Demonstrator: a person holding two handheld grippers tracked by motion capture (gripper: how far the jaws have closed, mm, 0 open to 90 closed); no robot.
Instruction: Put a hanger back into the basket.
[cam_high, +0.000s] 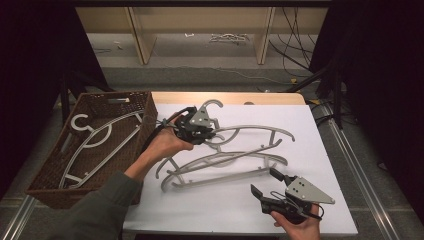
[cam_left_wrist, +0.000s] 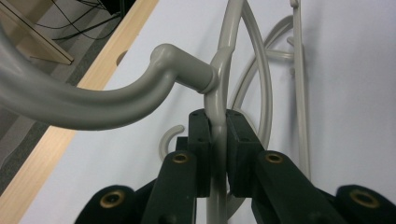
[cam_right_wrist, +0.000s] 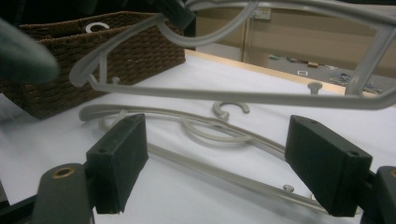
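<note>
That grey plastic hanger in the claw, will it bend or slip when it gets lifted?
The grey plastic hanger probably stays stiff: in the right gripper view its bar runs straight while raised off the white table. It looks light, being thin and open-framed. Its smooth, round neck might slip or swivel, since the left claw pinches just one narrow spot.

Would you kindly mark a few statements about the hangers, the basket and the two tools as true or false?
1. The left tool is clamped on a grey hanger. True.
2. The right tool grips a hanger. False: its jaws stand open with nothing between them.
3. The wicker basket holds at least one hanger. True.
4. The basket stands at the right of the table in the high view. False: it stands at the left.
5. Another hanger lies flat on the white table top. True.
</note>
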